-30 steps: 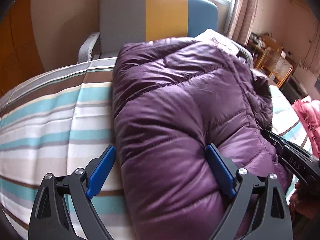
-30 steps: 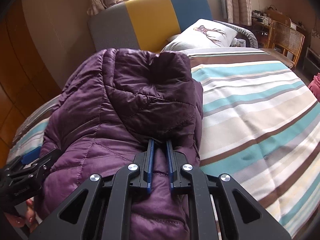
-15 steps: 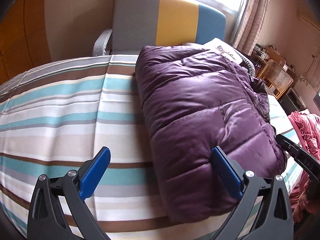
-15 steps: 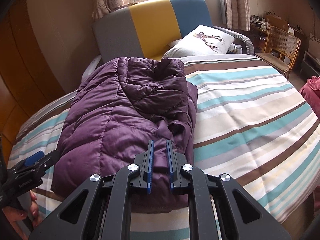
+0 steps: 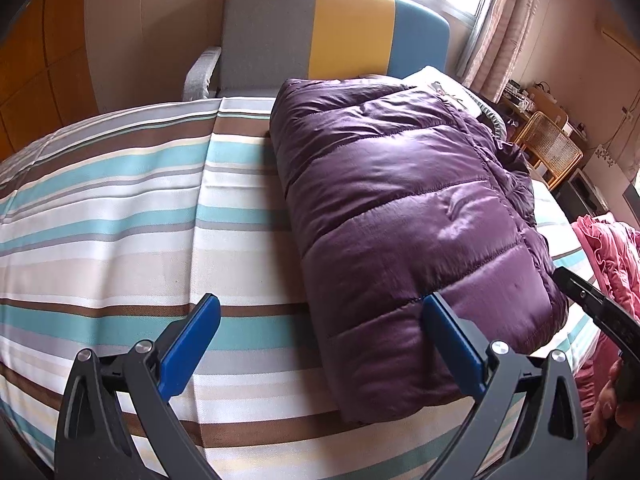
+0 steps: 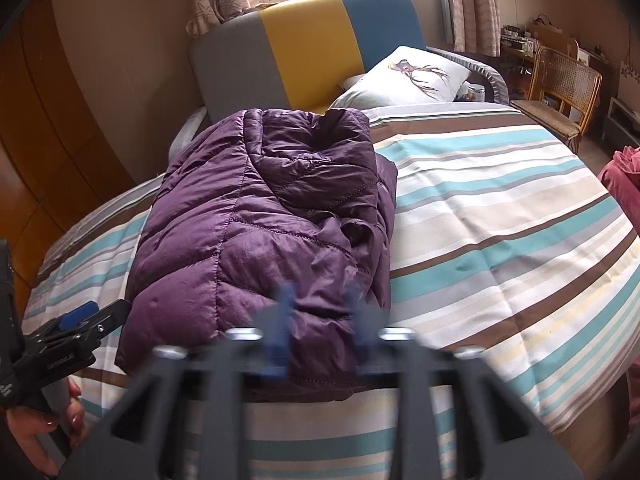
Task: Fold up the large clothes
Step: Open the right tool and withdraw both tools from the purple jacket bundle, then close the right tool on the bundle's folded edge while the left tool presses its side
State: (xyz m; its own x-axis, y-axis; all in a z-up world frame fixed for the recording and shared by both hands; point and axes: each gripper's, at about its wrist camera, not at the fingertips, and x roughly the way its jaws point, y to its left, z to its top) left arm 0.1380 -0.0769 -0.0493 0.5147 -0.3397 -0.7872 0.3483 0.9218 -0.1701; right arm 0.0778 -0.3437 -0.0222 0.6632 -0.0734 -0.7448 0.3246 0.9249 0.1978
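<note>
A purple quilted down jacket [image 5: 416,216] lies folded into a thick block on the striped bed cover [image 5: 120,216]. It also shows in the right wrist view [image 6: 260,216], with its bunched edge toward me. My left gripper [image 5: 320,324] is open and empty, held back above the near edge of the bed, its right finger over the jacket's near corner. My right gripper [image 6: 320,300] is blurred by motion, its blue fingers a short way apart, open and holding nothing, just above the jacket's near edge. The left gripper also shows in the right wrist view [image 6: 80,320].
A grey, yellow and blue headboard [image 5: 320,40] stands at the far end. A white pillow [image 6: 408,76] lies beside it. A wicker chair [image 6: 560,84] stands at the right. Pink cloth [image 5: 608,248] lies off the bed's right side.
Both grippers have drawn back from the jacket toward the near edge of the bed. The right gripper, shut before, has let its fingers part. The jacket lies still, folded.
</note>
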